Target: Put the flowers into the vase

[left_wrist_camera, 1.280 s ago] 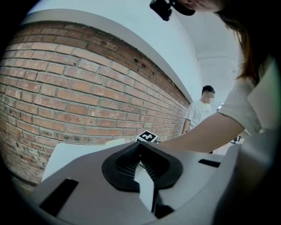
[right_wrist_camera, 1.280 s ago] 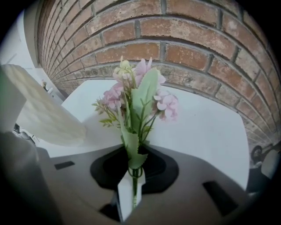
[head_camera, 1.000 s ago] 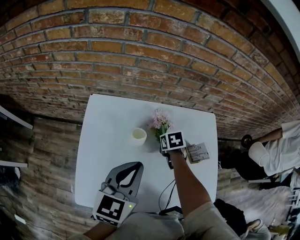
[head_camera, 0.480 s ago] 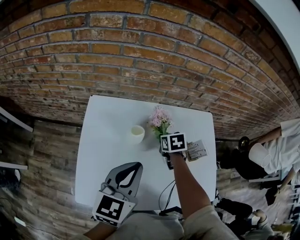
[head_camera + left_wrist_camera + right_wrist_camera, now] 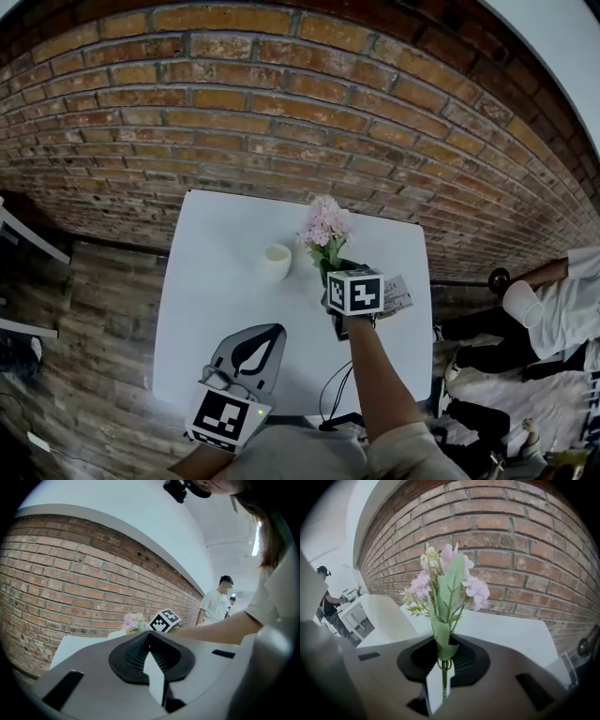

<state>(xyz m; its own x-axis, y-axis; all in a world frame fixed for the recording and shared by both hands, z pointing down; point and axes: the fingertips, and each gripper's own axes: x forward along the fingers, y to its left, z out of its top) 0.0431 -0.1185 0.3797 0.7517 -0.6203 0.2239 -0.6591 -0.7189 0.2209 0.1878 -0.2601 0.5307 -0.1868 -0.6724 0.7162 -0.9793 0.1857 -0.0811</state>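
The right gripper (image 5: 336, 274) is lifting the bunch of pink artificial flowers (image 5: 325, 228) off the white table (image 5: 211, 291). Compared with a second ago the blooms are sitting higher and larger in the head view, and the marker cube is riding up with them. In the right gripper view its jaws are pinching nearly together on the thin green stems, with a leaf caught just above the pinch, and the flowers are standing upright in front of the brick wall (image 5: 281, 112).

The small cream vase (image 5: 277, 261) is standing empty on the table, just to the left of the bunch and apart from it (its mouth is facing up, nothing in it). So the pick-up is looking done. What is remaining, as I judge it, is carrying the stems leftward over the vase and lowering them in.

The left gripper (image 5: 266, 334) is hanging low near the table's front edge, jaws together with nothing between them, well apart from the vase. A small printed card (image 5: 397, 298) is lying to the right of the raised gripper.
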